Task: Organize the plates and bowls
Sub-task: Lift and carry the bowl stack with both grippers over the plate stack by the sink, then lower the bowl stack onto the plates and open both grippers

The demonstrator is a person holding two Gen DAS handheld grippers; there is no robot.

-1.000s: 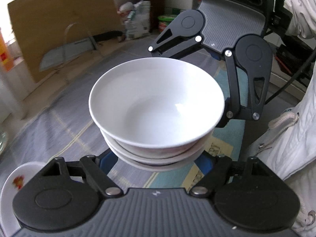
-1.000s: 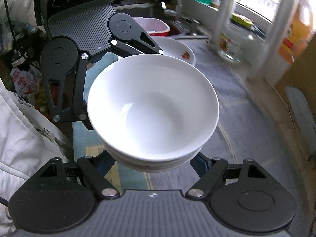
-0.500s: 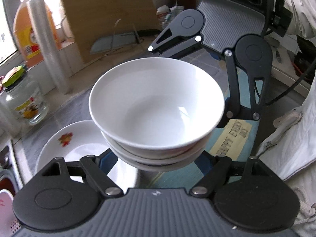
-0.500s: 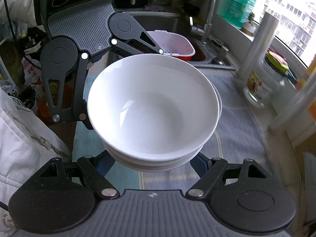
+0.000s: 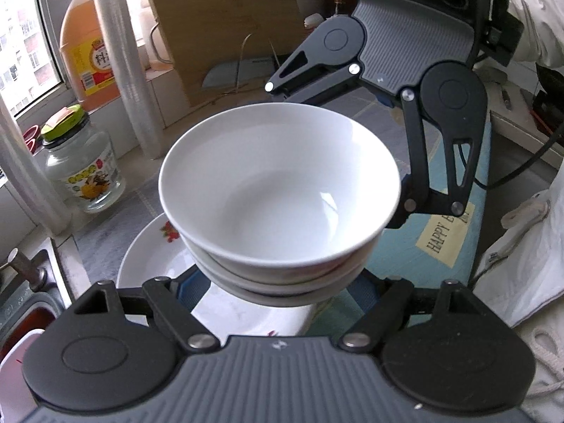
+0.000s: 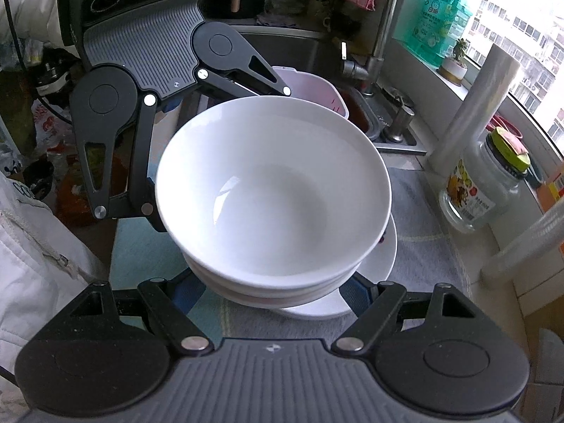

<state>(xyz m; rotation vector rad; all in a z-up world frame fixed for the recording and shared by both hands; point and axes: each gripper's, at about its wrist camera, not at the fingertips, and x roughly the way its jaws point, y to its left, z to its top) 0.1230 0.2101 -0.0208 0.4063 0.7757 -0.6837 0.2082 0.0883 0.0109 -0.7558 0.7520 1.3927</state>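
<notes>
A stack of white bowls point(image 5: 278, 194) hangs in the air, carried by both grippers from opposite sides. My left gripper point(image 5: 278, 283) is shut on the stack's lower bowls, its blue fingertips mostly hidden under the rims. My right gripper point(image 6: 273, 292) grips the same bowl stack point(image 6: 271, 194) from the other side in the same way. Just below lies a white plate with a red flower print point(image 5: 151, 268), on the grey-blue cloth; the plate point(image 6: 380, 264) shows past the stack's right edge in the right wrist view.
A glass jar point(image 5: 81, 172), a clear roll point(image 5: 130, 70), an orange oil bottle point(image 5: 88, 56) and a wooden board point(image 5: 229, 28) line the windowsill. The sink with its faucet point(image 6: 384, 28) and a pink tub point(image 6: 310, 88) lies beyond the plate. A white sleeve point(image 5: 521, 264) is close by.
Both grippers have carried the bowl stack along the counter toward the sink, and it now hangs over the flowered plate. Neither grip has changed.
</notes>
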